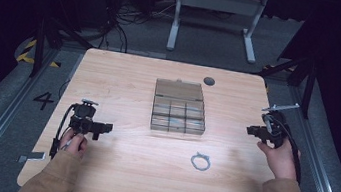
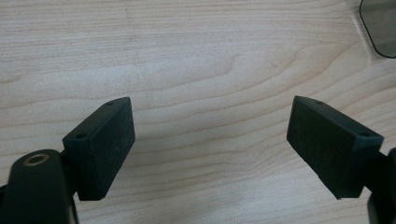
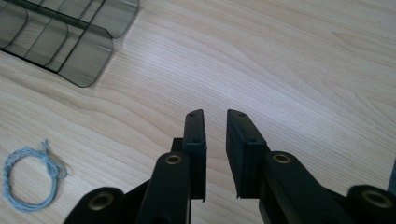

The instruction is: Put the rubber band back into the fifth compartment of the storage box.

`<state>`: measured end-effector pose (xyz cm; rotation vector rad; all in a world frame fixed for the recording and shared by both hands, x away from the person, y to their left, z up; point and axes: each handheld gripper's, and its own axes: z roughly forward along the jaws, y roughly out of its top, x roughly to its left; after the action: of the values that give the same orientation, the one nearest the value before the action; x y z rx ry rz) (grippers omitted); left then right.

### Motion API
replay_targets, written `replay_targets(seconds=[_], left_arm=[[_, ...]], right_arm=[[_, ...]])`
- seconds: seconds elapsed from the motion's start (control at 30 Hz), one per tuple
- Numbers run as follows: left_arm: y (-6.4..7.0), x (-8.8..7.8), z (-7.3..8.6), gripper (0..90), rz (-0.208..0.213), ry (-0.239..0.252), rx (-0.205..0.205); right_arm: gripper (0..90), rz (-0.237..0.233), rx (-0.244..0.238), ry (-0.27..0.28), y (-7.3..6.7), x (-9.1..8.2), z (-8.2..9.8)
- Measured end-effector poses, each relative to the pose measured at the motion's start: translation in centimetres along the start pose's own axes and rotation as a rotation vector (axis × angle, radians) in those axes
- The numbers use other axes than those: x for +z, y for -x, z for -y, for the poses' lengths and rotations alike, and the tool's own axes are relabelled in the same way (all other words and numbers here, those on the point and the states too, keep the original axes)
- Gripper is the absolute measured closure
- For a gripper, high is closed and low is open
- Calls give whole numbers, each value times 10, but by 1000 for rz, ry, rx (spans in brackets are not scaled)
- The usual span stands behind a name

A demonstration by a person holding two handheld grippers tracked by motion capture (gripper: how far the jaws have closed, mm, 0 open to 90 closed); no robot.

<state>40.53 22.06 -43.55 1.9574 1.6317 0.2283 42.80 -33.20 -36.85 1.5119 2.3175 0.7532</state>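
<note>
- Blue braided cord loop (image 1: 200, 161) w/ a small knot: lies flat on the counter (image 1: 113, 168), near-centre, just on the person's side of the compartment box (image 1: 178, 106). Nothing touches it. In the right gripper view it sits at lower left (image 3: 31, 178), well apart from that gripper's jaws.
- Compartment box: clear smoky plastic, lid folded open toward the far side, dividers making a grid of small cells. Sits mid-counter; cells too dim to tell contents. Its corner shows at top left of the right gripper view (image 3: 70, 37).
- Counter: pale wood grain, rounded corners, a dark round grommet (image 1: 209, 80) near the far edge.
- Room: dark, grey carpet floor; white desk legs (image 1: 215, 16) and a cable tangle beyond the counter; yellow-black hazard tape (image 1: 30, 53) and a "4" (image 1: 43, 100) marked on the floor at left; metal rails along both sides.
- Left gripper (image 1: 103, 128): rests low at the counter's left part, held by the left hand (image 1: 72, 142), tan sleeve. Jaws spread wide in its own view (image 2: 210, 140), bare wood between, holds nothing.
- Right gripper (image 1: 250, 130): at the counter's right edge, held by the right hand (image 1: 278, 159), pointing inward. Jaws nearly together w/ a narrow gap (image 3: 215, 154), nothing between, touching nothing.
</note>
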Motion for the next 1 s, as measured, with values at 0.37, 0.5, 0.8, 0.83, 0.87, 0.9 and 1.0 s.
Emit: replay_targets(seconds=[0.37, 0.5, 0.8, 0.83, 0.87, 0.9, 1.0], left_arm=[[0, -1, -2, 160, -2, 7, -1], [2, 1, -3, 160, 3, 4, 9], [4, 1, -4, 160, 21, 12, 12], [4, 1, -4, 160, 19, 12, 12], [4, 1, -4, 160, 19, 9, 15], [5, 2, -5, 160, 20, 8, 17], [6, 3, -6, 160, 11, 9, 12]], right_arm=[[695, -9, -84, -23, -22, -5, -2], [691, -17, -111, -33, -29, -8, -3], [656, -29, -175, -37, -52, -18, -7], [656, -28, -191, -41, -55, -19, -7], [655, -23, -203, -42, -58, -20, -7], [653, -25, -207, -43, -61, -20, -7], [647, -53, -217, -49, -67, -19, -7]])
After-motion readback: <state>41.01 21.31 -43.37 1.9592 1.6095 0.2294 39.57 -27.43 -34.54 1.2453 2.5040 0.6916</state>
